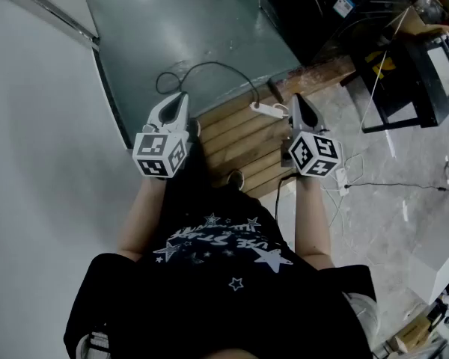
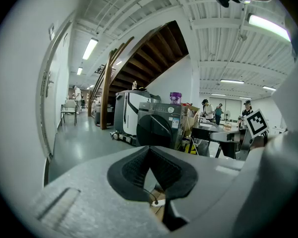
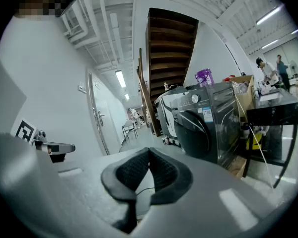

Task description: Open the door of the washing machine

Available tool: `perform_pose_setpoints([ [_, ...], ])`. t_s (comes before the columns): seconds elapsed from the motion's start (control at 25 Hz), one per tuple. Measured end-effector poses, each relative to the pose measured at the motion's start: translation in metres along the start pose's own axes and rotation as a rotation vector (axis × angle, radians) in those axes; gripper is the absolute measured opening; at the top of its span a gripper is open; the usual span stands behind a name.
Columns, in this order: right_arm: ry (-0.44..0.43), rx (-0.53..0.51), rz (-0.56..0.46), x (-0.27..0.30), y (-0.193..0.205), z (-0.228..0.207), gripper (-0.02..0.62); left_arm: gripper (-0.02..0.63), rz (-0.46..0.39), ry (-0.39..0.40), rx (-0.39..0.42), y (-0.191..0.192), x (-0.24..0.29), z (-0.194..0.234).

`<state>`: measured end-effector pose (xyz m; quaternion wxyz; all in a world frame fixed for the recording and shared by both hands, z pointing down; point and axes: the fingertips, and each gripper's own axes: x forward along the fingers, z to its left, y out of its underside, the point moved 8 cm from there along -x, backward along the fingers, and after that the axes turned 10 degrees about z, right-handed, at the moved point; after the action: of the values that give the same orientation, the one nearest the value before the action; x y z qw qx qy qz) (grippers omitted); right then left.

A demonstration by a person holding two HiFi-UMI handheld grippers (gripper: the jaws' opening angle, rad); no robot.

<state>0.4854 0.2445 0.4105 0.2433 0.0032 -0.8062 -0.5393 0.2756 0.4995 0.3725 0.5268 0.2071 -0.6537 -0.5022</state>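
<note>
step: approach | left gripper [image 2: 149, 148]: closed, empty | right gripper [image 3: 149, 150]: closed, empty | washer [image 3: 208, 125]: ahead, well apart; door [image 3: 191, 133] shut | advice: step closer, part one gripper's jaws, square up to door edge

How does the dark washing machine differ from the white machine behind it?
The dark washing machine is charcoal, the white machine pale. The dark washing machine stands in front, the white machine behind it, toward the staircase. A purple container tops the dark washing machine, not the white machine. Both are boxy floor-standing appliances.
</note>
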Motion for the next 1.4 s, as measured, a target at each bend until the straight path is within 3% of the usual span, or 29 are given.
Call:
perform_pose_setpoints([
  [0.6,0.006,0.011,0.01,0.016,0.007,0.004,0.003,0.009,0.01,-0.006,-0.026,0.009,0.005,0.014],
  [0.84,0.009,-0.049,0.015,0.049,-0.007,0.019,0.003,0.009,0.017,0.0,-0.026,0.003,0.024,0.042],
  [0.96,0.013,-0.025,0.019,0.081,-0.016,0.022,0.007,0.009,0.01,0.002,-0.041,-0.003,0.042,0.069],
  [1.04,0.011,-0.005,0.013,0.11,-0.025,0.02,0.172,0.009,0.003,0.006,-0.049,-0.012,0.061,0.092],
  [1.08,0.018,-0.002,0.014,0.125,-0.03,0.018,0.223,0.009,0.0,0.008,-0.05,-0.017,0.073,0.105],
  [1.16,0.058,-0.005,0.025,0.154,-0.045,0.015,0.276,0.009,0.004,0.013,-0.043,-0.031,0.098,0.132],
  [1.4,0.209,0.031,0.062,0.225,-0.098,0.036,0.347,0.009,0.04,0.103,-0.022,-0.083,0.15,0.222],
])
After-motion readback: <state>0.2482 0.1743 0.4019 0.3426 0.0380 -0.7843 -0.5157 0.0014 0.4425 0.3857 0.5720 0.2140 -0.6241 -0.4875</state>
